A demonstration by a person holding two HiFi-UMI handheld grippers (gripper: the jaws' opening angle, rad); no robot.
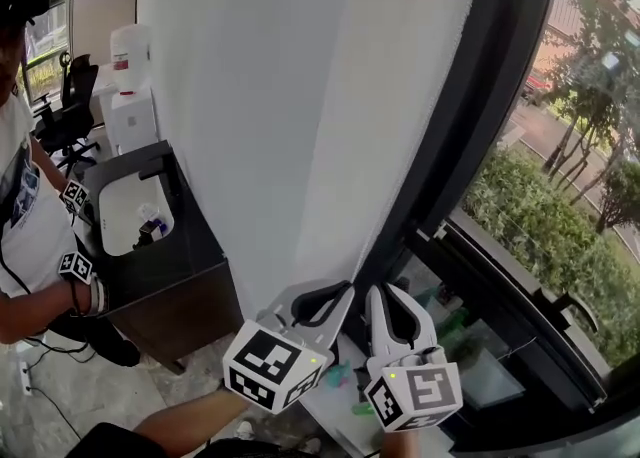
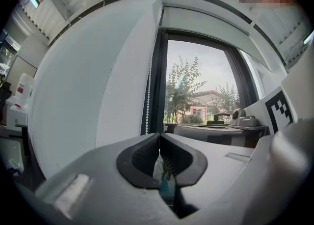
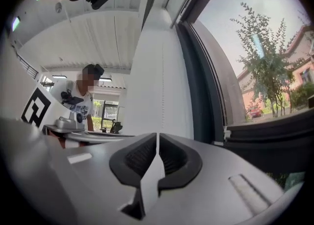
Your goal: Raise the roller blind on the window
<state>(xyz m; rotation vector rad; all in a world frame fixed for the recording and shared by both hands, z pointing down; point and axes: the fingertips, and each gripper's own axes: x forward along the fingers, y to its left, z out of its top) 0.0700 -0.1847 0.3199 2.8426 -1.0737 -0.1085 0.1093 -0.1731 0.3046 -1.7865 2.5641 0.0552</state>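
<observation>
**At the window [image 2: 206, 86]: 1 gripper shut, 1 barely parted**

Low in the head view, the left gripper [image 1: 348, 288] and the right gripper [image 1: 384, 289] lie side by side. Both point at the foot of the dark window frame [image 1: 480, 126], where it meets the white wall [image 1: 300, 96].

The left fingers [image 2: 140, 157] are pressed together at their tips, with no gap showing. The bead chain [image 2: 148, 96] hangs down the frame's edge and drops out of sight just behind those tips. Whether it is pinched between them cannot be told.

The right fingers [image 3: 179, 162] stand a thin slit apart. White wall shows through the slit, and nothing can be made out between them.

The roller blind [image 2: 206, 22] sits at the top of the window as a short pale band, leaving the glass uncovered. Trees [image 2: 181, 89] and a reddish building [image 2: 203, 108] show beyond.

Off to the left, a dark bench [image 1: 190, 256] with a white basin [image 1: 125, 211] stands against the wall. A second person [image 1: 25, 216] is beside it, with 2 marker cubes [image 1: 76, 267] near their hands.
</observation>
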